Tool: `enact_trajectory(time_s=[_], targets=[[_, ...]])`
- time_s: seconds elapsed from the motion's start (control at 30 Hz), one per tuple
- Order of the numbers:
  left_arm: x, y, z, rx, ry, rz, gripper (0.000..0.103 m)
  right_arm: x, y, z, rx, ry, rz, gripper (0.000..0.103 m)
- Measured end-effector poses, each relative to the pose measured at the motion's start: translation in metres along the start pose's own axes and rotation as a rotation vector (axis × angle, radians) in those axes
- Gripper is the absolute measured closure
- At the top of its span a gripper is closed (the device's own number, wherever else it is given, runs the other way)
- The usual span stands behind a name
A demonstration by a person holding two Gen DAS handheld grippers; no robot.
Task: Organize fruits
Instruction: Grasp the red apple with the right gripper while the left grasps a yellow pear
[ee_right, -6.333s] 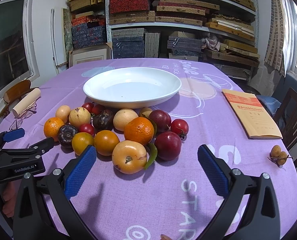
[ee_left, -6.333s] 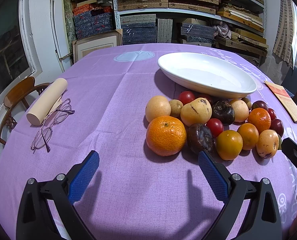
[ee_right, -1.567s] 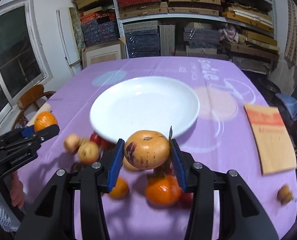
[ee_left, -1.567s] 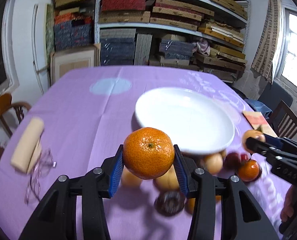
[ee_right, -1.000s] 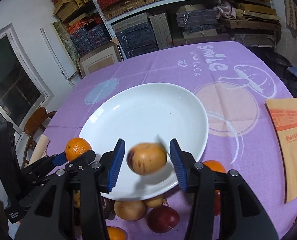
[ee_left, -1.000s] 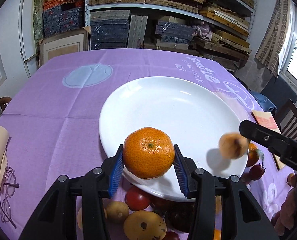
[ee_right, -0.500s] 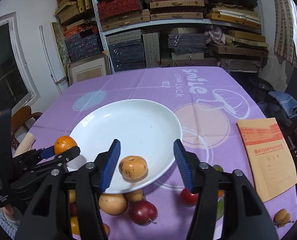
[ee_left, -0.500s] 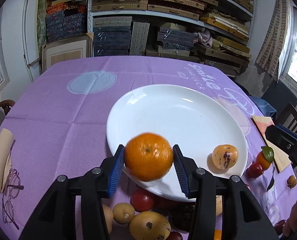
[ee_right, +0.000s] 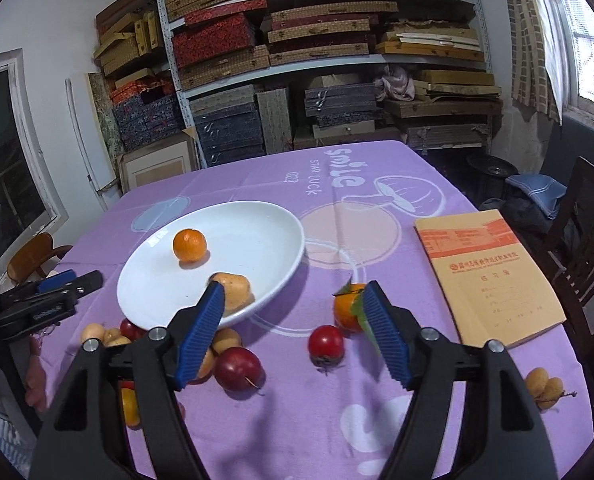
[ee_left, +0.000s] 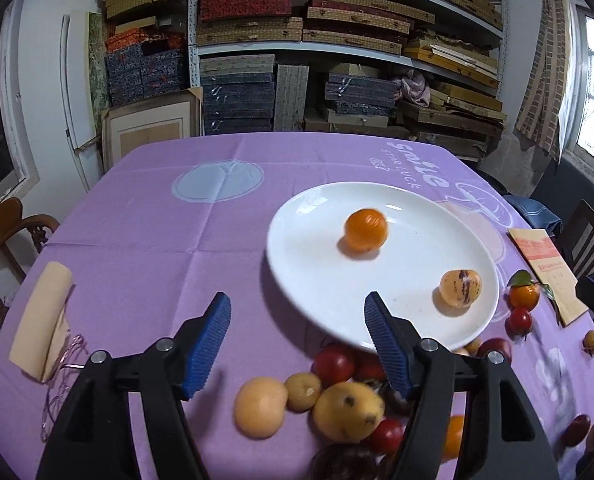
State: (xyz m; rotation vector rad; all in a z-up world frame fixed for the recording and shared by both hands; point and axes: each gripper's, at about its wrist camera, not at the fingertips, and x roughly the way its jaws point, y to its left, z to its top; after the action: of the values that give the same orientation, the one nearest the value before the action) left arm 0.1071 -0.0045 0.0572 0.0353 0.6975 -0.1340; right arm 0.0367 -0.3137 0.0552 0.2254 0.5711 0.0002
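Note:
A white plate (ee_left: 325, 280) (ee_right: 257, 240) lies on the purple tablecloth. On it are an orange (ee_left: 365, 229) (ee_right: 189, 244) and a speckled yellow fruit (ee_left: 460, 288) (ee_right: 236, 289). My left gripper (ee_left: 297, 344) is open and empty, near the plate's near-left rim; it also shows in the right wrist view (ee_right: 63, 280). My right gripper (ee_right: 293, 332) is open and empty, near the plate's right side. Loose fruits lie in front of the plate: a yellow pear (ee_left: 347, 412), red tomatoes (ee_left: 333, 364) (ee_right: 325, 340), a plum (ee_right: 239, 368), a leafed orange (ee_right: 347, 310).
A rolled beige cloth (ee_left: 41, 320) and glasses (ee_left: 63, 384) lie at the left. An orange booklet (ee_right: 489, 272) lies at the right, with small brown fruits (ee_right: 545, 390) near it. Chairs stand at both table sides; shelves fill the back wall.
My left gripper opened, let the orange go onto the plate, and drew back to the left. My right gripper pulled back from the plate, still open.

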Motion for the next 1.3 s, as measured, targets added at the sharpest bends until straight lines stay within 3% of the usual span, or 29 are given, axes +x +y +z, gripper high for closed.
enact_trajectory(time_s=[0.17, 0.37, 0.53, 0.8, 1.13, 1.23, 1.3], targets=[[-0.032, 0.033, -0.043, -0.04, -0.001, 0.046, 0.024, -0.011, -0.035, -0.031, -0.016, 0.034, -0.082, 0.032], [-0.037, 0.044, -0.085, -0.098, 0.06, 0.019, 0.024, -0.015, -0.047, -0.05, -0.044, 0.089, -0.113, 0.032], [-0.042, 0.028, -0.088, -0.034, 0.043, 0.01, 0.024, -0.038, -0.042, -0.044, -0.096, 0.067, -0.088, 0.032], [-0.034, 0.023, -0.093, -0.015, 0.068, -0.064, 0.024, -0.071, -0.034, -0.095, -0.142, 0.176, -0.064, 0.032], [0.014, 0.032, -0.057, -0.014, 0.111, -0.083, 0.024, -0.084, -0.028, -0.117, -0.146, 0.226, -0.05, 0.032], [0.022, 0.034, -0.061, -0.02, 0.135, -0.096, 0.041, -0.085, -0.028, -0.117, -0.146, 0.226, -0.051, 0.032], [0.025, 0.036, -0.061, -0.029, 0.151, -0.119, 0.062, -0.085, -0.029, -0.118, -0.146, 0.235, -0.052, 0.032]])
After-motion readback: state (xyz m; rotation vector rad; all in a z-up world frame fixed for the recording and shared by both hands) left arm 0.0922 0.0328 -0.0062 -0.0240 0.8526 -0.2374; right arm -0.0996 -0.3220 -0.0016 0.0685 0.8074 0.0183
